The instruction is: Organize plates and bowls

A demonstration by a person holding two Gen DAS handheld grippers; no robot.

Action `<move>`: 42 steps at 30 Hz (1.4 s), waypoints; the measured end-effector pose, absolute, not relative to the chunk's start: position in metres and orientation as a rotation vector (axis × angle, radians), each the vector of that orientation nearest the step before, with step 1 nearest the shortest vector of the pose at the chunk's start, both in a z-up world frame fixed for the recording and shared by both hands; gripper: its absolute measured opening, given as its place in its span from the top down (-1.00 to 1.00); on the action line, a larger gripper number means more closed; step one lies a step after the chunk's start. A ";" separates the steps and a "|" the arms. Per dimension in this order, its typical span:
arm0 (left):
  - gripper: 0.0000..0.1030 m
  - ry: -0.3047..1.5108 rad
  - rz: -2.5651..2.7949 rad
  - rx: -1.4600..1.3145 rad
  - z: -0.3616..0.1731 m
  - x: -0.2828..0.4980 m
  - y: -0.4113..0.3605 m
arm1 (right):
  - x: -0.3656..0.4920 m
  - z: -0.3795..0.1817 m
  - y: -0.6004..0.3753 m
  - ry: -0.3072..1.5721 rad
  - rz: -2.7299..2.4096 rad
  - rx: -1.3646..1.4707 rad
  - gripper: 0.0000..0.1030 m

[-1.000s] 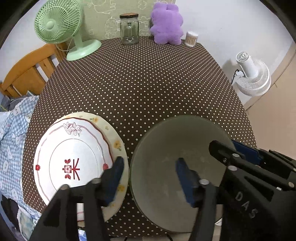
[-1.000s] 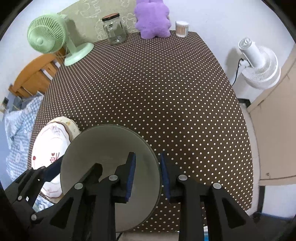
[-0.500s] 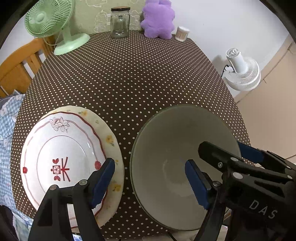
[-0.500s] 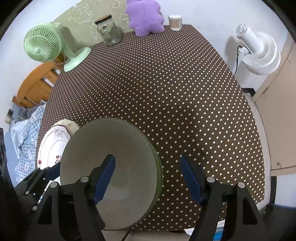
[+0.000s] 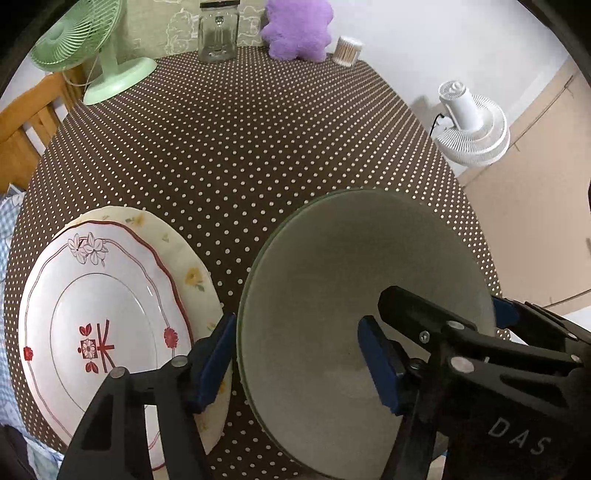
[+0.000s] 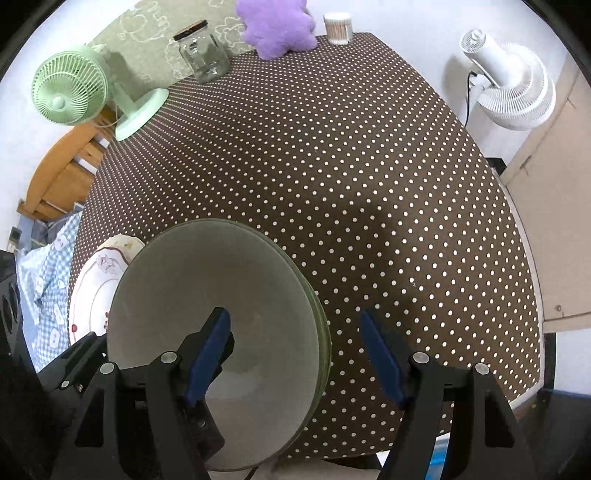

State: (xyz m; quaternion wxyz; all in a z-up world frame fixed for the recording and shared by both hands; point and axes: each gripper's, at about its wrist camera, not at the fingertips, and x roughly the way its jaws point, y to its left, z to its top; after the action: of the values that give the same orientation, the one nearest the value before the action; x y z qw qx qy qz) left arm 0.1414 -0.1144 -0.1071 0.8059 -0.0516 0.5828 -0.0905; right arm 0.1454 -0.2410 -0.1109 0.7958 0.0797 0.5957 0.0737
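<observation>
A grey-green bowl [image 5: 354, 273] [image 6: 207, 284] rests on the dotted table near its front edge, on top of at least one more bowl of the same colour. Left of it lie two stacked plates: a white plate with red trim [image 5: 99, 325] on a cream flowered plate [image 5: 192, 277]; they also show in the right wrist view [image 6: 92, 291]. My left gripper [image 5: 299, 362] is open, its jaws astride the bowl's left rim. My right gripper [image 6: 299, 354] is open, astride the bowl's right rim. Neither holds anything.
At the table's far edge stand a green desk fan [image 5: 92, 48], a glass jar [image 5: 218, 29], a purple plush toy [image 5: 295, 29] and a cotton-swab tub [image 5: 347, 50]. A wooden chair [image 5: 26, 122] is at the left, a white floor fan [image 5: 472, 129] at the right.
My right gripper has opened and let go of the bowl's right rim. My left gripper stayed open and now straddles the bowl's left rim. The bowl rests on the table.
</observation>
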 end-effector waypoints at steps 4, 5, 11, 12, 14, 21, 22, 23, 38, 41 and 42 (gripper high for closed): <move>-0.10 1.266 -0.186 -0.108 -0.112 0.145 -0.115 | 0.146 -0.117 -0.241 1.290 0.164 0.196 -0.46; -0.09 1.268 -0.181 -0.109 -0.113 0.146 -0.116 | 0.147 -0.118 -0.241 1.287 0.163 0.201 -0.46; -0.07 1.260 -0.162 -0.097 -0.111 0.146 -0.117 | 0.152 -0.122 -0.245 1.281 0.195 0.227 -0.43; -0.07 1.259 -0.161 -0.096 -0.111 0.146 -0.118 | 0.153 -0.123 -0.246 1.282 0.204 0.228 -0.32; -0.01 1.257 -0.159 -0.092 -0.110 0.147 -0.120 | 0.157 -0.124 -0.246 1.284 0.223 0.228 -0.17; 0.02 1.252 -0.147 -0.088 -0.111 0.147 -0.122 | 0.164 -0.126 -0.241 1.301 0.266 0.232 0.11; 0.02 1.252 -0.149 -0.086 -0.111 0.147 -0.122 | 0.164 -0.126 -0.239 1.306 0.268 0.222 0.11; 0.02 1.253 -0.150 -0.084 -0.111 0.147 -0.123 | 0.164 -0.126 -0.238 1.310 0.269 0.217 0.14; 0.05 1.257 -0.100 -0.098 -0.100 0.145 -0.123 | 0.168 -0.116 -0.233 1.337 0.263 0.143 0.19; 0.05 1.245 -0.097 -0.104 -0.091 0.144 -0.120 | 0.166 -0.107 -0.234 1.325 0.266 0.131 0.19; 0.05 1.242 -0.097 -0.104 -0.088 0.144 -0.120 | 0.166 -0.104 -0.233 1.322 0.265 0.130 0.19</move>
State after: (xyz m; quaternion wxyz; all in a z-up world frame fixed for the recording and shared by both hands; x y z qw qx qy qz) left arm 0.1436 -0.1196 -0.0884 0.8111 -0.0486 0.5811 -0.0454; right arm 0.1660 -0.2335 -0.1044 0.7793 0.0602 0.6116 0.1228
